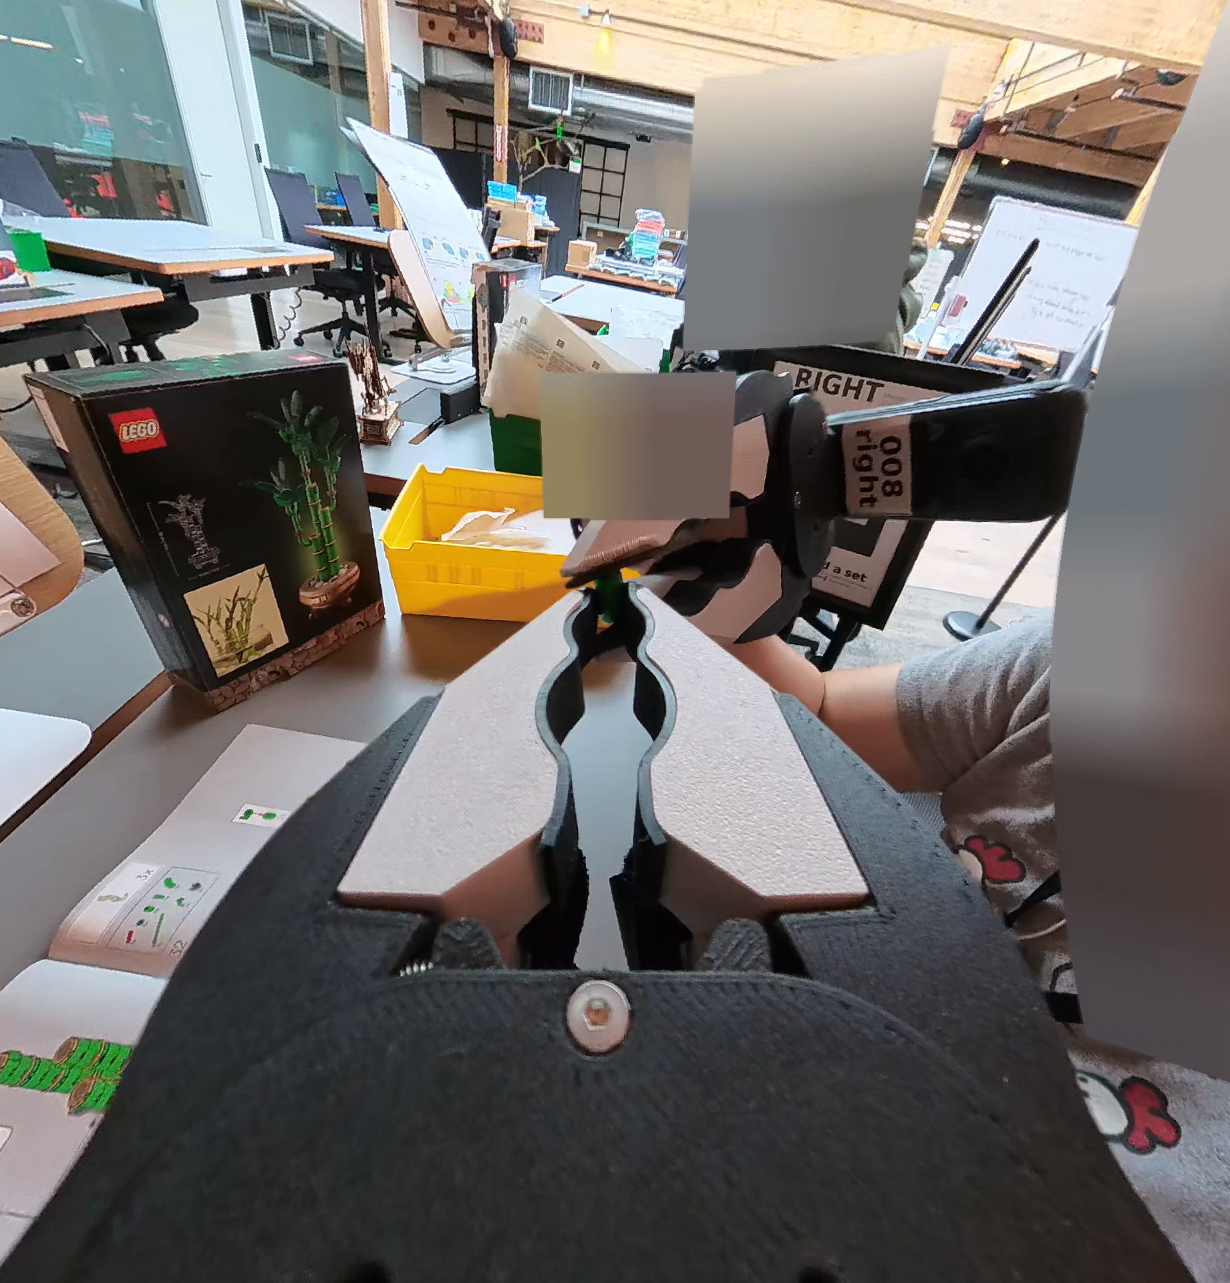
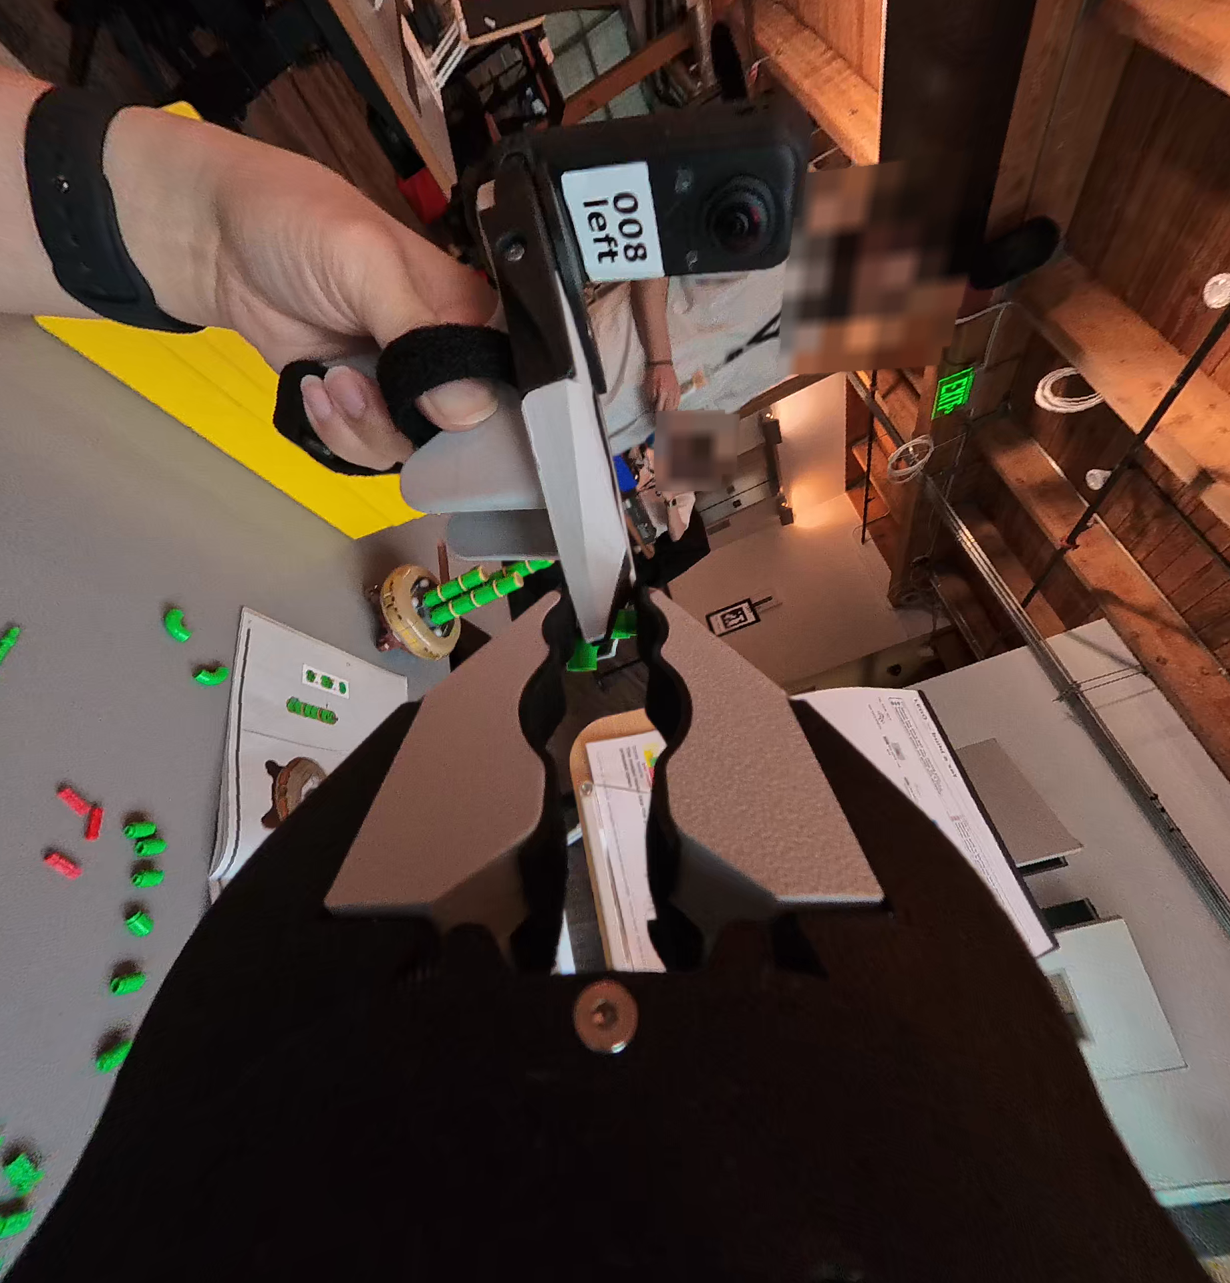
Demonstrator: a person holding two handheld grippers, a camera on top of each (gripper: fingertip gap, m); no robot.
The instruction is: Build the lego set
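Observation:
My left gripper (image 1: 608,602) is shut on a small green Lego piece (image 1: 608,596), held above the table. My right gripper (image 1: 601,564) comes in from the right and closes on the top of the same green piece. In the right wrist view my right gripper (image 2: 603,620) is shut on the green piece (image 2: 584,656), and the left gripper's fingers (image 2: 584,514) reach down between its tips. A part-built bamboo model (image 2: 459,597), green stalks in a tan pot, lies on the table behind. Loose green pieces (image 2: 143,875) and red pieces (image 2: 77,812) lie at the left.
A yellow bin (image 1: 459,555) with a plastic bag in it stands behind the grippers. The black set box (image 1: 216,514) stands at the left. The open instruction booklet (image 1: 181,868) lies at the lower left and also shows in the right wrist view (image 2: 299,736). A person's hand (image 2: 265,250) holds the left gripper. Only a small space, under 4 cm, lies between the two pairs of fingers.

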